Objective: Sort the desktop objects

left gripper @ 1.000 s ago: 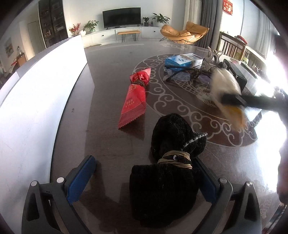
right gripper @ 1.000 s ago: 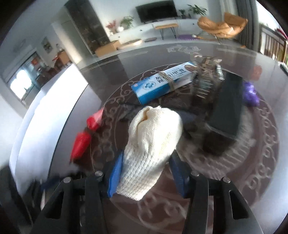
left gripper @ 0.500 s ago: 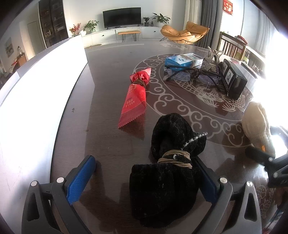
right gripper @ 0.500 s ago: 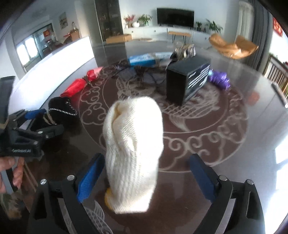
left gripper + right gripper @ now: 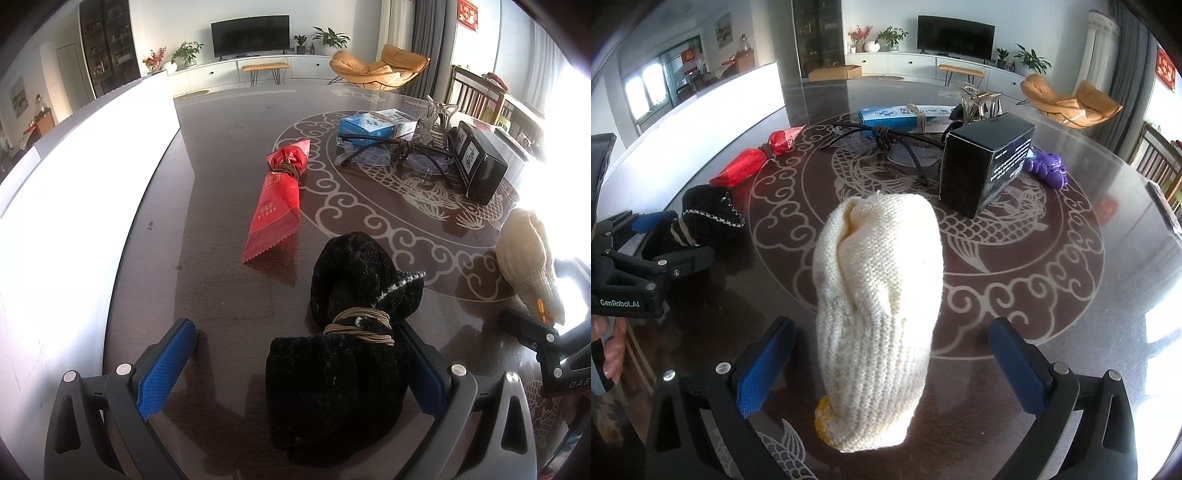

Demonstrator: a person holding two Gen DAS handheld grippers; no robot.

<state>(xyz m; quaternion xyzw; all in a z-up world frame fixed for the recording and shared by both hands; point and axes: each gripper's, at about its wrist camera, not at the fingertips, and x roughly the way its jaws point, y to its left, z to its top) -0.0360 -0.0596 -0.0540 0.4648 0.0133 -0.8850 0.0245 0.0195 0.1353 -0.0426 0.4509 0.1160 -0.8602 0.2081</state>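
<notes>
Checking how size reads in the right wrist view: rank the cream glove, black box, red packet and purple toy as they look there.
1. cream glove, nearest the camera, so inflated
2. black box
3. red packet
4. purple toy

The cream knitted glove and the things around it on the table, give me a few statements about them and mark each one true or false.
1. The cream glove lies between the right gripper's pads, untouched. True.
2. The black box lies on the glove. False: it stands apart, behind it.
3. The black glove bundle is tied with cord. True.
4. The red packet is in the left gripper. False: it lies on the table, beyond that gripper.
</notes>
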